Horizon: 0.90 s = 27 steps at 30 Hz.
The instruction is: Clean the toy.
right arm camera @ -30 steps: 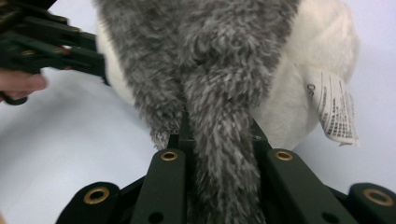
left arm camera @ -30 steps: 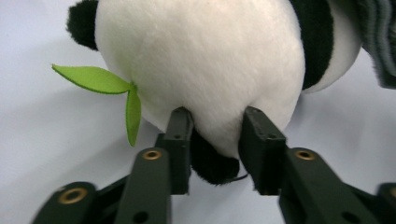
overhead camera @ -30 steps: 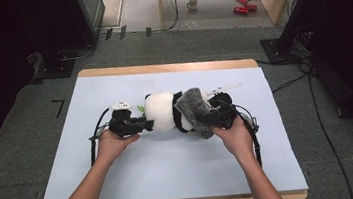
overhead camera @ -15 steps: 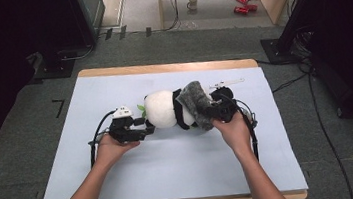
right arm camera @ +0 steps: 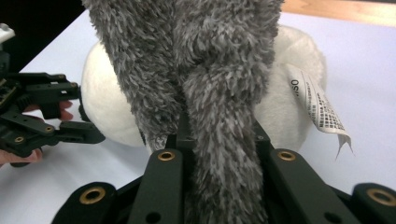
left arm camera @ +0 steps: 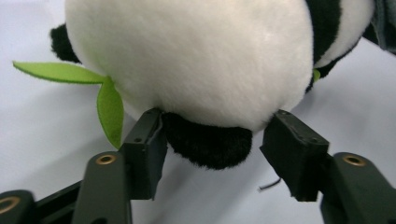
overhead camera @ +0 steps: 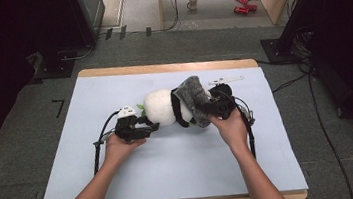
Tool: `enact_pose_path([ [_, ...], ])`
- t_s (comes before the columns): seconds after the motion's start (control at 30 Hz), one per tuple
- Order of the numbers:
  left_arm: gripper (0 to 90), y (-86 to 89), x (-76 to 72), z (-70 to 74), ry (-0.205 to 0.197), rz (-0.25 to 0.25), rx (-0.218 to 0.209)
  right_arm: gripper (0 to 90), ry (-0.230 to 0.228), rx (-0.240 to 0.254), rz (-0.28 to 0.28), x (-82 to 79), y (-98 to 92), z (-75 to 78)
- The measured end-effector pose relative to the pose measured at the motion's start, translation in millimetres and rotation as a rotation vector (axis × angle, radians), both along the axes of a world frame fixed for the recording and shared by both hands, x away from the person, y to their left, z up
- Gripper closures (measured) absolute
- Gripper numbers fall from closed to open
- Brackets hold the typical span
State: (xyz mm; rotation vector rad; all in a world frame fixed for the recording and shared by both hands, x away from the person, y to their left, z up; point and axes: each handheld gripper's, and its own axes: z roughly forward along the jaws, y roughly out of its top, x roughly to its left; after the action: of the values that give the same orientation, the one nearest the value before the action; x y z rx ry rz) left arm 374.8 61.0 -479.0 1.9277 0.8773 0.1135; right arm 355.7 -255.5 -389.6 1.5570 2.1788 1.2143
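While the plush panda (overhead camera: pixel 161 107) is lying on its side near the middle of the pale blue tabletop (overhead camera: pixel 183 179), its round white body is facing the left tool (overhead camera: pixel 151 127), with black limbs and a pair of green felt leaves (left arm camera: pixel 100 91) sticking out beside its lower end. A fuzzy grey cloth (overhead camera: pixel 193 96) is draping over the panda's far end, and a white printed care label (right arm camera: pixel 320 107) is hanging from the plush just beside that cloth. The left hand (overhead camera: pixel 122 146) is lying low on the tabletop and pointing its tool level toward the toy; its jaws have just been opening and then easing in a little, and they are standing apart on either side of a black furry paw (left arm camera: pixel 208 142), the left pad touching the fur and the right pad clear of it. The right hand (overhead camera: pixel 230 126) is holding the right tool (overhead camera: pixel 205 111) from the other side, jaws nearly together and clamped on a fold of the grey cloth, which is rising straight up between them. A small white strip (overhead camera: pixel 225 80) is lying on the tabletop just behind the right tool. On the floor beyond the tabletop, a mug (overhead camera: pixel 193 3) and red cans (overhead camera: pixel 241 2) are sitting well apart from the work.
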Motion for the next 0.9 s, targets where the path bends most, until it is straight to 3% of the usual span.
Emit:
enact_pose_path([
  [0.07, 45.4, -0.3, 2.2, -0.8, 0.023, 0.011, -0.018, 74.9, -0.014, -0.006, -0.005, -1.6, 1.4, -0.3],
  [0.13, 55.4, -1.7, 4.4, -0.2, 0.066, 0.024, -0.040, 75.2, -0.022, -0.013, -0.010, -3.1, 1.9, -0.4],
  [0.23, 65.9, -2.7, 4.3, 1.3, 0.073, 0.023, -0.036, 75.3, -0.018, 0.000, -0.013, -3.9, 0.0, -0.3],
  [0.27, 68.6, -2.7, 4.7, 4.8, 0.116, 0.022, -0.041, 75.4, -0.019, 0.005, -0.016, -4.4, -0.2, 0.1],
  [0.33, 72.0, -3.7, 1.7, 10.2, 0.109, 0.011, -0.021, 75.8, -0.023, 0.010, -0.022, -6.5, 0.4, 2.3],
  [0.57, 72.8, -1.6, -17.0, 22.7, 0.160, -0.018, -0.026, 76.1, -0.055, 0.035, 0.003, -18.4, 9.5, 18.3],
  [0.6, 72.8, -1.7, -23.8, 27.5, 0.192, -0.021, -0.030, 76.1, -0.061, 0.045, 0.032, -23.6, 18.2, 22.4],
  [0.67, 72.6, -2.0, -28.3, 33.1, 0.211, -0.024, -0.050, 76.0, -0.067, 0.044, 0.072, -28.7, 30.6, 24.6],
  [0.8, 71.7, -3.4, -30.9, 37.3, 0.202, -0.013, -0.054, 76.0, -0.065, 0.039, 0.130, -36.4, 52.1, 24.9],
  [0.83, 71.6, -3.8, -30.1, 36.1, 0.196, -0.002, -0.051, 76.1, -0.059, 0.035, 0.157, -41.7, 67.1, 22.5],
  [0.9, 71.3, -3.9, -26.3, 32.9, 0.193, 0.016, -0.066, 76.3, -0.057, 0.038, 0.174, -44.6, 77.3, 17.5],
])
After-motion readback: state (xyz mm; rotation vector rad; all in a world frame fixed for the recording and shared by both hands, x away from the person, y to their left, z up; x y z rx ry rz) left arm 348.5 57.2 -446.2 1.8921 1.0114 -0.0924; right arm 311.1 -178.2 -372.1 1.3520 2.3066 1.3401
